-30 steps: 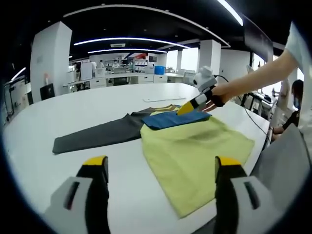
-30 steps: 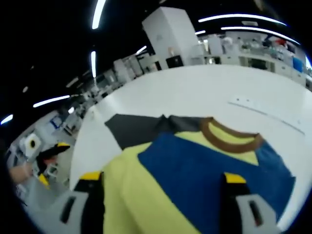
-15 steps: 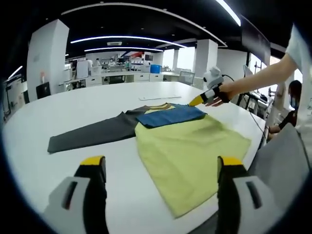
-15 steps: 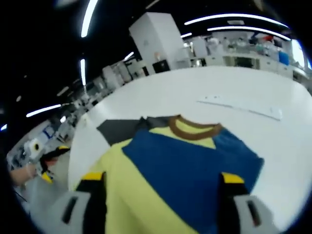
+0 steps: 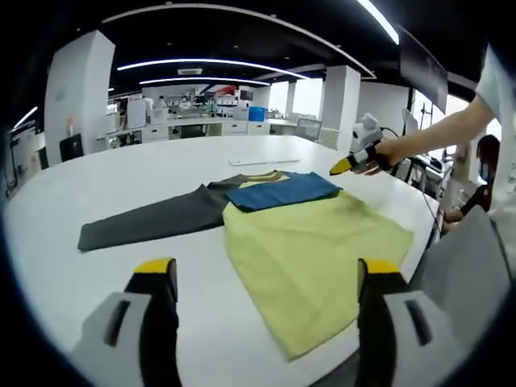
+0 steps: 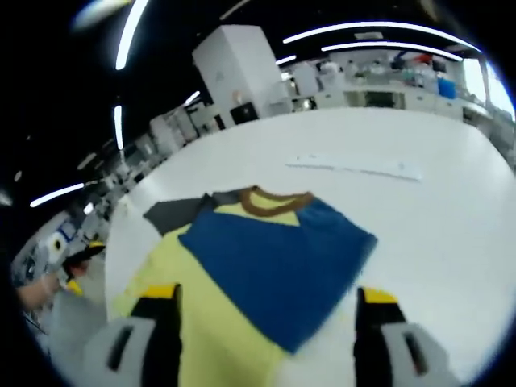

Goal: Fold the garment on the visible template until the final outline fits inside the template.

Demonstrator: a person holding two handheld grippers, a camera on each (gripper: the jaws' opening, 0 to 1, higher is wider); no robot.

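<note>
Garment (image 5: 314,242) over half-hidden grey template (image 5: 153,222)

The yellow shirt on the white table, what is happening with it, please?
A person holding a hand-held gripper in each hand is folding the yellow shirt on a white table. A blue part is already folded over it near the brown collar, and a dark grey sheet lies under one side. Both grippers are open and off the cloth: the left near the table's edge, the right lifted beyond the shirt.

Soft cloth on a smooth tabletop
The yellow garment (image 5: 314,258) and grey template (image 5: 153,222) look matt, woven; the white tabletop (image 5: 105,181) has a slight sheen.
</note>
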